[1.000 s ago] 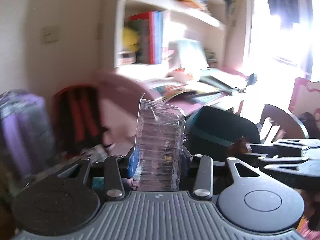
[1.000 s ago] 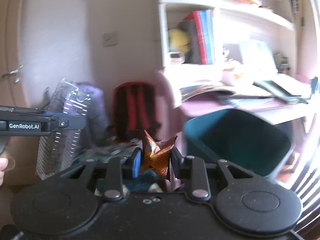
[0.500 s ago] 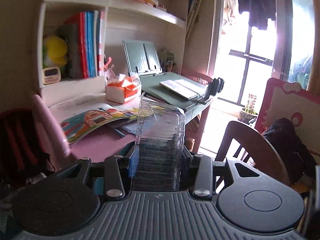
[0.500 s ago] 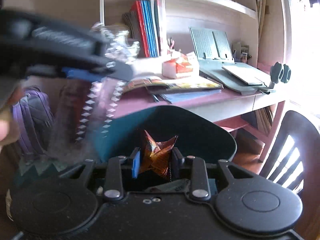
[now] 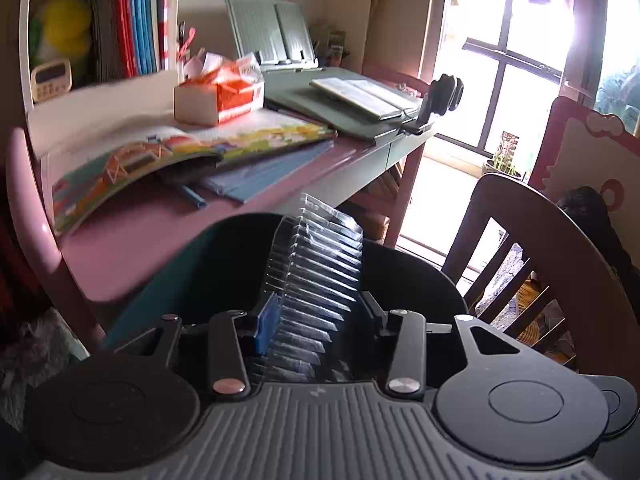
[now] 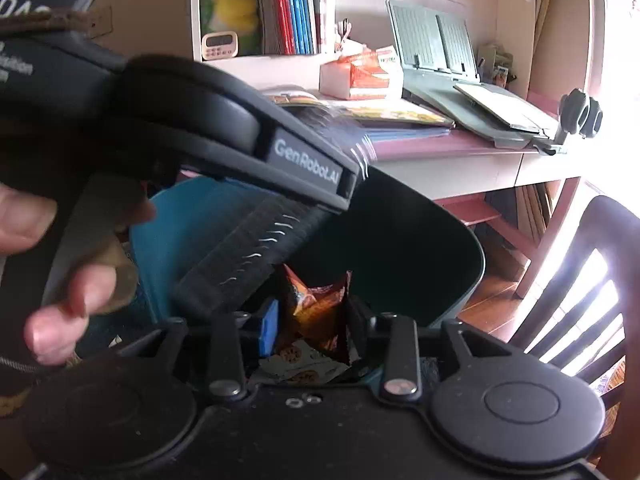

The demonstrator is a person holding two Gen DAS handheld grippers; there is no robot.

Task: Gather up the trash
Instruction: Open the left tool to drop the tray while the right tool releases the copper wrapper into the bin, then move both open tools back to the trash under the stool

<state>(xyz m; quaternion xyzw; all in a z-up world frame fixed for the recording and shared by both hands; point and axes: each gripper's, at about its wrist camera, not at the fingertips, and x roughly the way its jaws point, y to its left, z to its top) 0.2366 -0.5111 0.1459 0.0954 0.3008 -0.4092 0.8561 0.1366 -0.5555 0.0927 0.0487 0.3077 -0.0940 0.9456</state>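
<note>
A clear ribbed plastic tray stands upright in my left gripper, which is shut on it and hangs over the teal bin. In the right wrist view a crumpled orange-brown snack wrapper sits between the jaws of my right gripper. Those jaws are opening and the wrapper still touches the pads, above the bin's mouth. The left gripper crosses this view from the upper left with the tray, held by a hand. A white cookie wrapper lies inside the bin.
The bin stands beside a pink desk with picture books, a tissue box and a green book stand. A dark wooden chair stands close on the right. Shelves with books rise behind the desk.
Both grippers swung away from the wall and backpacks to above the bin by the desk. The left gripper came across the right view. The right jaws widened around the wrapper.
</note>
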